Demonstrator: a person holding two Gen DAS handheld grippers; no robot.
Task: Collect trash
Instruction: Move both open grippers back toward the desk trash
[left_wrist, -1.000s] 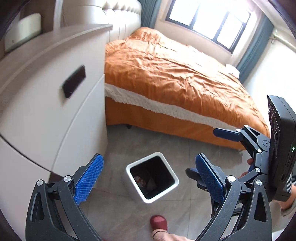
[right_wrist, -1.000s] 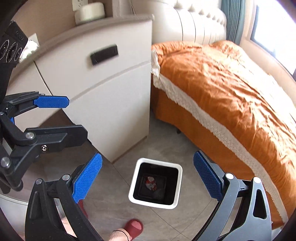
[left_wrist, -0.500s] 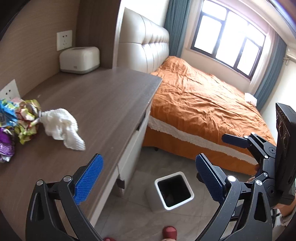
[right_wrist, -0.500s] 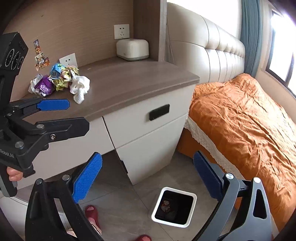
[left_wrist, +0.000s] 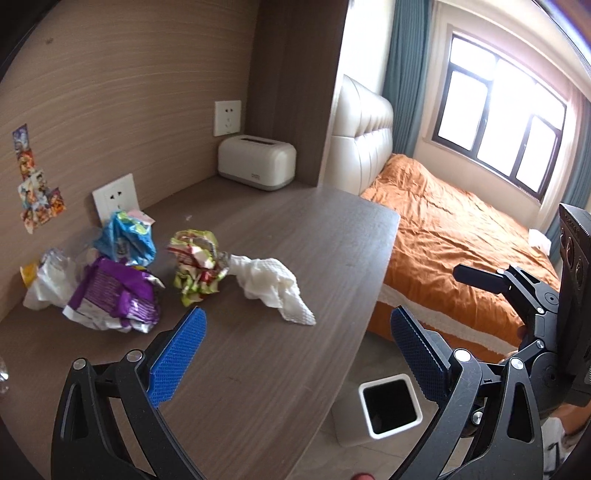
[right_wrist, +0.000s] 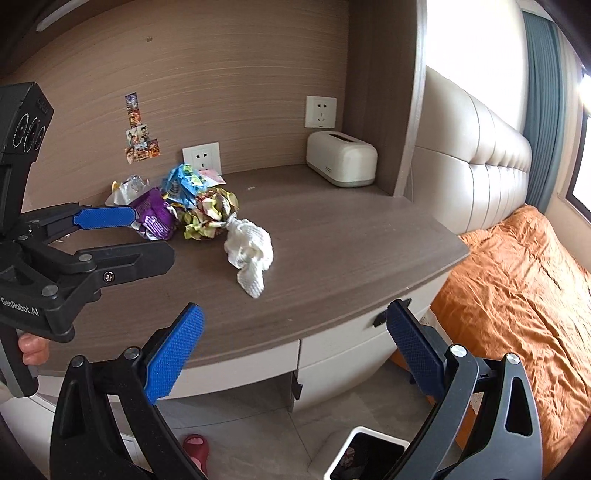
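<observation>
Trash lies on the brown desk top (left_wrist: 295, 229): a crumpled white tissue (left_wrist: 273, 286) (right_wrist: 249, 251), a green-yellow wrapper ball (left_wrist: 197, 267) (right_wrist: 208, 216), a purple wrapper (left_wrist: 118, 297) (right_wrist: 155, 218), a blue wrapper (left_wrist: 125, 240) (right_wrist: 184, 184) and a white bag (left_wrist: 46, 280). A white square bin (left_wrist: 388, 410) (right_wrist: 364, 459) stands on the floor beside the desk. My left gripper (left_wrist: 295, 354) is open and empty above the desk's near edge. My right gripper (right_wrist: 295, 354) is open and empty, in front of the desk.
A cream tissue box (left_wrist: 256, 162) (right_wrist: 341, 158) stands at the desk's back. Wall sockets (left_wrist: 116, 201) sit behind the trash. The orange bed (left_wrist: 461, 236) (right_wrist: 524, 295) lies to the right. Desk drawers (right_wrist: 365, 343) face the bin. A red slipper (right_wrist: 195, 446) is on the floor.
Both grippers have risen from over the bin and turned toward the desk top, bringing the trash pile into view. Both stayed open and empty.
</observation>
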